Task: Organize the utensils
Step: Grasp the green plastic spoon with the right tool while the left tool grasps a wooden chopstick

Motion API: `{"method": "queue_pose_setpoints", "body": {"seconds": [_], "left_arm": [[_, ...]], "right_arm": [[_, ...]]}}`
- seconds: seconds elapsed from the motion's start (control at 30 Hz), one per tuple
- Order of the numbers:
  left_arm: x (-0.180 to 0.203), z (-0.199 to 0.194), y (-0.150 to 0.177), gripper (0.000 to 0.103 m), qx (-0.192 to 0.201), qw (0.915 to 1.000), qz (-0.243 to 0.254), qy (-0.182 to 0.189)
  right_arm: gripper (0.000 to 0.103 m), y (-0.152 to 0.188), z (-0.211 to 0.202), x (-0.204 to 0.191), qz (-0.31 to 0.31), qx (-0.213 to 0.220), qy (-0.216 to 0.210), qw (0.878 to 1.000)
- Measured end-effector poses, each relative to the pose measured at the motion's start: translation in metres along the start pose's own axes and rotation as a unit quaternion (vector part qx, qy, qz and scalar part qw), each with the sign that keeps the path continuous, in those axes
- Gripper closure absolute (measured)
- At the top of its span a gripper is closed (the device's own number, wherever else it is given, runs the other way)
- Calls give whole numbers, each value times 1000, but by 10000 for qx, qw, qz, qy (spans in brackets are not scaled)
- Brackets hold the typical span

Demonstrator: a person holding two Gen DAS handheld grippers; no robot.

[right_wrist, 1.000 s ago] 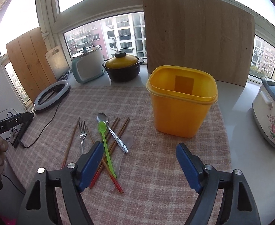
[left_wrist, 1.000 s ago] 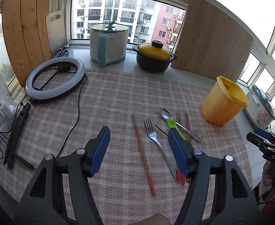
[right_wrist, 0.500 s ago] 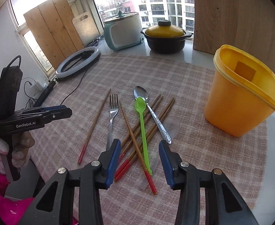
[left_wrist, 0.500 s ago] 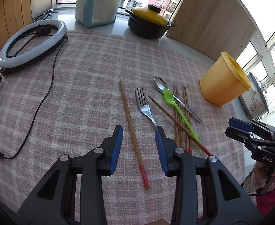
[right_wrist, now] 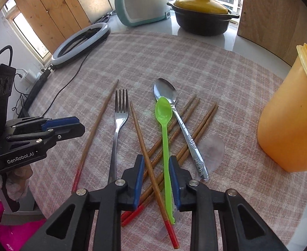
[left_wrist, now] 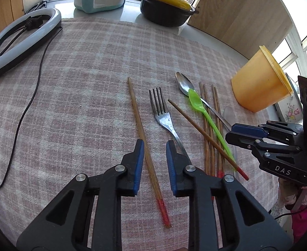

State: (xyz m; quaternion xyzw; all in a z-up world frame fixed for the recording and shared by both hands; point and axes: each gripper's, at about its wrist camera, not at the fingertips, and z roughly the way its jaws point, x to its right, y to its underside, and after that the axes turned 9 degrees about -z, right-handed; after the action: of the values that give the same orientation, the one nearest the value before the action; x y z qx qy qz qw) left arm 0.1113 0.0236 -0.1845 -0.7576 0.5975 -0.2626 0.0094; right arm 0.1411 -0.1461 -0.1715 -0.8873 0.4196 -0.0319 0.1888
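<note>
Left gripper (left_wrist: 152,144) angled steeply down, jaws closing, narrow gap left, pads not yet pressing, right gripper (right_wrist: 156,159) likewise pitched down, jaws closing, a hand (right_wrist: 17,177) gripping the left gripper's handle

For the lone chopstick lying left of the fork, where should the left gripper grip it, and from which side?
Grip the lone chopstick on its bare wooden shaft, just above the red-tipped end, coming from above with one pad on each side. It lies flat on the checked cloth, apart from the fork, so there is room beside it. The left gripper already straddles that stretch, its jaws closing but not yet pressing.
</note>
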Motion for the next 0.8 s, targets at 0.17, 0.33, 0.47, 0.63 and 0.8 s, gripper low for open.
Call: {"method": "queue_pose_setpoints", "body": {"seconds": [0.17,0.33,0.47,0.63,0.8], "left_arm": [[-1,11,-4,86,-61,10000,1,-7],[-2,20,-7,87,-139,9999,-56,4],[-2,24,-9,88,-166,9998,-55,-3],[-2,27,-10,88,-181,9998,-53,-35],[-3,30,-12,88,-159,9998,-52,-103]], "right_arm": [[88,-7,13,10,152,-143,-41,9998],[90,-9,21,12,159,-260,-99,9995],[90,-9,25,10,77,-355,-54,9993],[89,-11,31,9,-1,-413,-89,9991],[89,-13,35,9,-55,-452,-93,9989]]}}
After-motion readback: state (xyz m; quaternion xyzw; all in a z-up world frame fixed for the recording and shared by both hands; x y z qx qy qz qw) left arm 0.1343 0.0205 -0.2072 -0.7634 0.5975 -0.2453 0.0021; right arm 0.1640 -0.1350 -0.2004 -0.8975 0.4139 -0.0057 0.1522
